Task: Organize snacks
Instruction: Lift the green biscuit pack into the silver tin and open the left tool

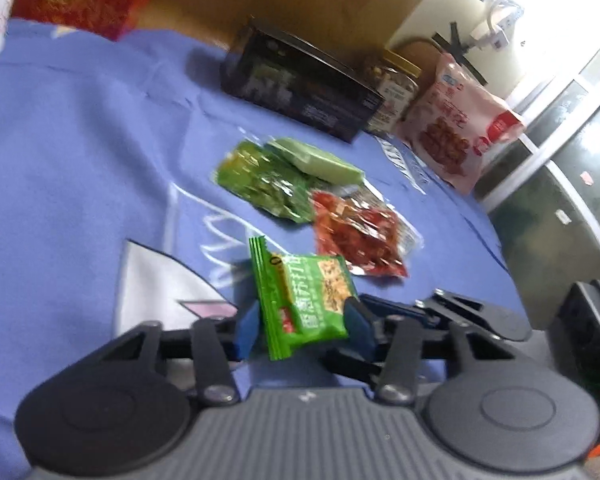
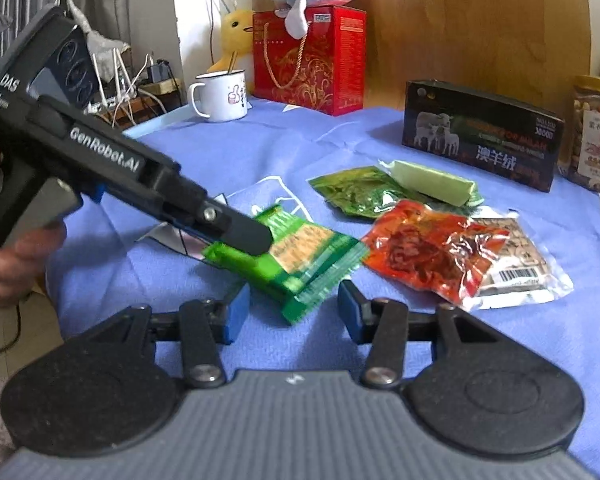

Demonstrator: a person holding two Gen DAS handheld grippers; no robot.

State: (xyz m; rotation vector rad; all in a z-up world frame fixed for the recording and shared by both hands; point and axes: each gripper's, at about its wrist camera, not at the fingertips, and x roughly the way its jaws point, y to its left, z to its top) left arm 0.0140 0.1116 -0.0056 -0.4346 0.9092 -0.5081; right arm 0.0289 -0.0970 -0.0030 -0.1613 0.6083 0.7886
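Left wrist view: left tongs (image 1: 300,322) were clamped on the green cracker packet (image 1: 304,300), held upright above the blue-clothed surface (image 1: 80,140). Red snack pouch (image 1: 360,236) lay just ahead, slightly right.

Right wrist view: right tongs (image 2: 290,312) stood half-wide, nothing gripped; the packet's lower corner hung between them, pads apart from it. Red pouch ahead-right.

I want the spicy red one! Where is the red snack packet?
In both wrist views the red snack packet lies flat on the blue cloth, right of the green cracker packet and just in front of the shiny green pouch.
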